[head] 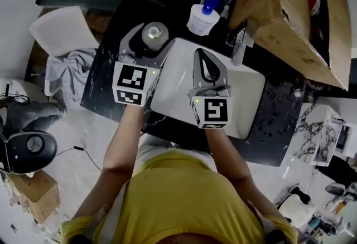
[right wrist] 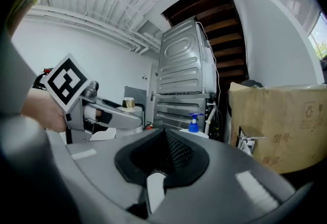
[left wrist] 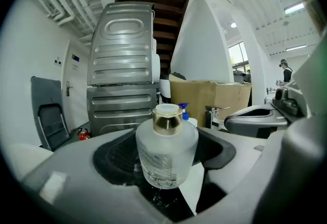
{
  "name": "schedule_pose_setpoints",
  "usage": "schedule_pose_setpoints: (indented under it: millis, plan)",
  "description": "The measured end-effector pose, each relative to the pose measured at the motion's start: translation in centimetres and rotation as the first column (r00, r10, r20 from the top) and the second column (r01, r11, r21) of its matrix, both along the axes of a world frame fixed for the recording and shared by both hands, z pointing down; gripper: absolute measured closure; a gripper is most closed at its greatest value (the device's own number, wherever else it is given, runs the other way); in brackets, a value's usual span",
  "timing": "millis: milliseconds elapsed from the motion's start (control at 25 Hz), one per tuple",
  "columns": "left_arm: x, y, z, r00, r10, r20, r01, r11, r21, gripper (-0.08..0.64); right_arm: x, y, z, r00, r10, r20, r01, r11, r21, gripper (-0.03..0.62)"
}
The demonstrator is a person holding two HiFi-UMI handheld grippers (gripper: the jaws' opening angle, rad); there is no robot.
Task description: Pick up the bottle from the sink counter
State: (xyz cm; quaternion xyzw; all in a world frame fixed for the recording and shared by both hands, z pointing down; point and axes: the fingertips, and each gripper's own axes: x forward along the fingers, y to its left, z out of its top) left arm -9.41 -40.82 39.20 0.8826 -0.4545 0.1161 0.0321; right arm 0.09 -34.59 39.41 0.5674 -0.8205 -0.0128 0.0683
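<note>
The bottle (head: 154,34) is frosted glass with a gold collar and a white cap. It stands upright between the jaws of my left gripper (head: 149,43), over the black counter (head: 109,84) at the sink's far-left corner. In the left gripper view the bottle (left wrist: 166,154) fills the space between both jaws, with my left gripper (left wrist: 168,141) shut on it. I cannot tell whether its base touches the counter. My right gripper (head: 200,52) hangs over the white sink (head: 245,98), shut and holding nothing. In the right gripper view, the tips of my right gripper (right wrist: 164,133) meet.
A soap dispenser (head: 203,16) with a blue pump stands behind the sink, next to the faucet (head: 240,45). A large cardboard box (head: 290,14) fills the counter's back right. A grey cloth (head: 67,67) lies left of the counter.
</note>
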Motion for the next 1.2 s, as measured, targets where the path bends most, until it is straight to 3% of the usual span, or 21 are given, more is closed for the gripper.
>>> schedule_pose_setpoints:
  millis: [400, 520, 760, 1200]
  plan:
    - [-1.6, 7.3, -4.7, 0.997, -0.075, -0.027, 0.077, 0.992, 0.097, 0.222, 0.6, 4.2, -4.3, 1.0, 0.019, -0.007, -0.019, 0.998, 0.061, 0.592]
    - [-2.2, 9.2, -4.5, 0.995, -0.09, -0.05, 0.094, 0.992, 0.085, 0.222, 0.4, 5.6, -4.7, 1.0, 0.011, -0.014, -0.01, 0.997, 0.07, 0.592]
    - [-2.8, 12.0, -2.9, 0.995, -0.092, -0.027, 0.093, 0.994, 0.05, 0.222, 0.1, 8.0, -4.4, 1.0, 0.001, -0.019, 0.0, 0.998, 0.055, 0.592]
    - [-2.0, 12.0, -2.9, 0.997, -0.072, -0.032, 0.074, 0.995, 0.061, 0.222, -0.4, 8.3, -4.9, 1.0, -0.017, -0.012, 0.018, 0.997, 0.073, 0.592]
